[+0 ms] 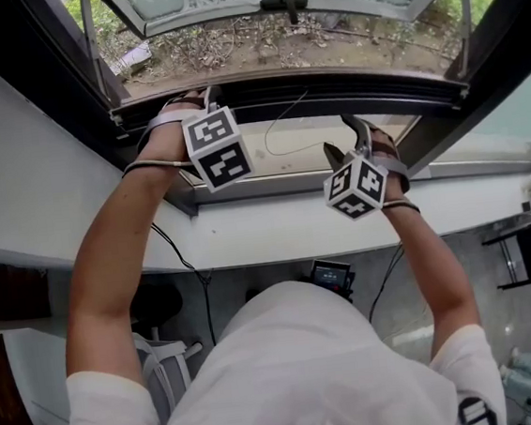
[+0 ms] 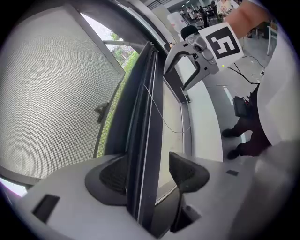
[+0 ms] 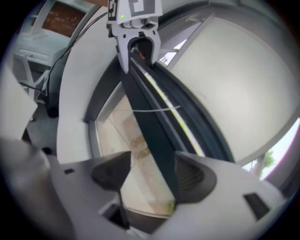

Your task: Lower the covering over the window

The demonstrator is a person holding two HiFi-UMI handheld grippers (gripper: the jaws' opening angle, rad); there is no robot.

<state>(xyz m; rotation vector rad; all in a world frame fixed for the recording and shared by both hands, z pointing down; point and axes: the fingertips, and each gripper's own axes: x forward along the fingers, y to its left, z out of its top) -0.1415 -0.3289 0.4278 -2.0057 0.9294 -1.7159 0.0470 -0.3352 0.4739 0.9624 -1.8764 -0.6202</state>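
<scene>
Bar (image 1: 328, 89) of covering runs side to side across window, above sill (image 1: 277, 229). Left gripper (image 2: 149, 165) straddles bar, jaws apart, gap at one pad. Right gripper (image 3: 151, 165) wide, bar beside one pad, unclamped. Both hands equally near. Judgement: clamp, then pull down.

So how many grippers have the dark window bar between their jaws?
2: the left gripper straddles the dark bar left of its middle, the right gripper right of it.

The dark bar (image 2: 146, 140) looked like smooth, faintly glossy metal. The screen (image 2: 51, 93) was fine, matt grey mesh. The sill (image 1: 249, 239) was matt white, the left gripper (image 2: 149, 171) matt grey plastic.
</scene>
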